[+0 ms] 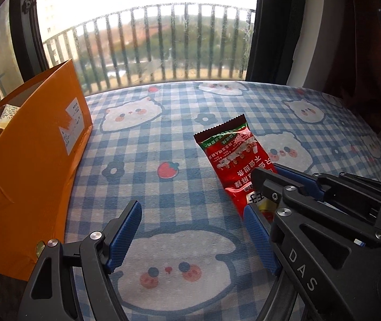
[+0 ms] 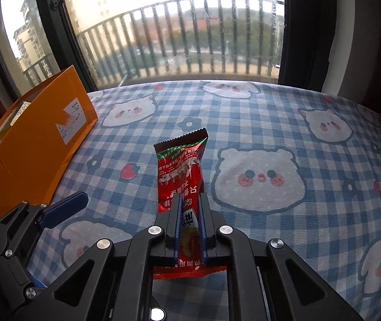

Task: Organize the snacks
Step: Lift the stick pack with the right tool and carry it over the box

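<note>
Right gripper (image 2: 189, 214) is clamping a red snack packet (image 2: 181, 171) over the checked surface (image 2: 270, 123).
Left gripper (image 1: 193, 230) is hovering with jaws apart, beside an orange box (image 1: 29, 160).

Home interior, upper-floor flat, tabletop (image 2: 244, 123) under blue gingham cloth printed with cartoon bears and strawberries, large window (image 2: 179, 26) directly behind, balcony railing (image 2: 190, 37) outside, apartment blocks (image 2: 29, 37) and trees beyond, dark curtain (image 1: 270, 26) at right.
</note>
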